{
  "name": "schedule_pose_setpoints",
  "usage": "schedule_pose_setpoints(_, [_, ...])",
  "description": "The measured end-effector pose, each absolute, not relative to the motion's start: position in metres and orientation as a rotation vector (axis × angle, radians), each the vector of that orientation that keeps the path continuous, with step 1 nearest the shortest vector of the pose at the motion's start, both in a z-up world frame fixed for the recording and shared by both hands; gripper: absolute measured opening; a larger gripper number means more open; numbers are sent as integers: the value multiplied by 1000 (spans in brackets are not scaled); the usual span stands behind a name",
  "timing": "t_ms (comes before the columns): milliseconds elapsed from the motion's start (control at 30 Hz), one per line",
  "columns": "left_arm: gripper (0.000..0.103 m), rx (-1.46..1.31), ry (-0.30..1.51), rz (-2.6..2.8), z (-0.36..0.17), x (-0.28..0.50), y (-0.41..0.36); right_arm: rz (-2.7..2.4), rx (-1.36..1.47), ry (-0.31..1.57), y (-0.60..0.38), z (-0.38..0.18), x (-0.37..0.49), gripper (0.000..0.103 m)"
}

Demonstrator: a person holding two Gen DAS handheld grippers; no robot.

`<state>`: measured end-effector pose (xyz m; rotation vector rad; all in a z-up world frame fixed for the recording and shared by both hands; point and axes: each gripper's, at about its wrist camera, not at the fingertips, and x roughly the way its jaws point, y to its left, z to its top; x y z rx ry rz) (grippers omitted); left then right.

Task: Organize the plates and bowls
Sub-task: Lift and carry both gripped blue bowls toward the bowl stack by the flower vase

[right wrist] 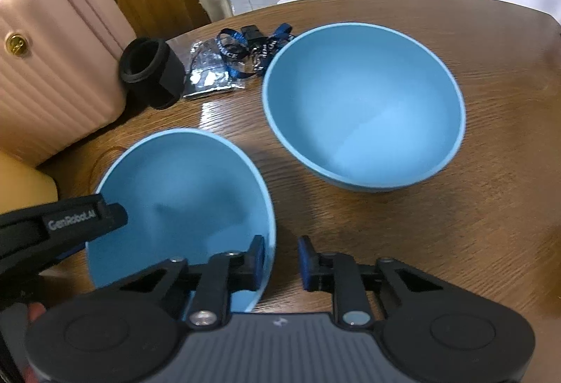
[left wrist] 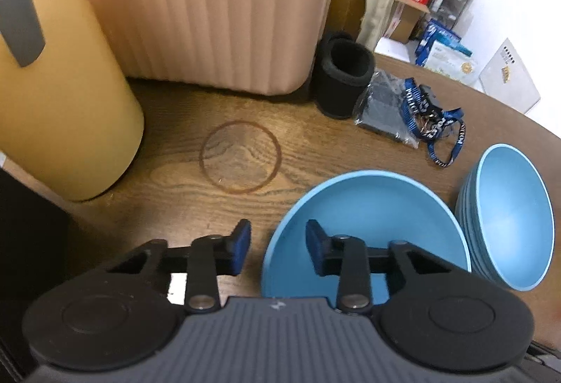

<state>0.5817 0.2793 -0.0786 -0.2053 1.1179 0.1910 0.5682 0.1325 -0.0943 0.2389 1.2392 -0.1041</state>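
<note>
Left hand-held gripper [left wrist: 277, 248]: near bowl [left wrist: 368, 228] rim straddled, pads apart | right hand-held gripper [right wrist: 280, 260]: opposite rim straddled, pads apart | stacked bowls [left wrist: 512, 214] beside, on counter [left wrist: 175, 179].

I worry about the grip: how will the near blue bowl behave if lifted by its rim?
The near blue bowl looks stiff and thin-walled, so probably light. Its smooth rim may slip between pads. With the left gripper and right gripper straddling opposite sides, it should tip little.
</note>
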Motion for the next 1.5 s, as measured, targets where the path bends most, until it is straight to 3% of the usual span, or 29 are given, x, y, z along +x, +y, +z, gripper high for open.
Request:
schedule_pose_setpoints(67, [23,-205,1119,174,-81,583,278,-105,235,1240,135,-97,569,13])
schedule_pose_setpoints(200, [18,-197,1116,165,-85,584,278,-107,235,1239,138,-100,571,7])
schedule_pose_setpoints(867, [17,-208,1058,140,-77,568,283,-90,281,1198,139,-100,554,7])
schedule_pose_setpoints(1500, [17,-241,989,137,-46,531,278,-78,281,1130,135,-67,520,7])
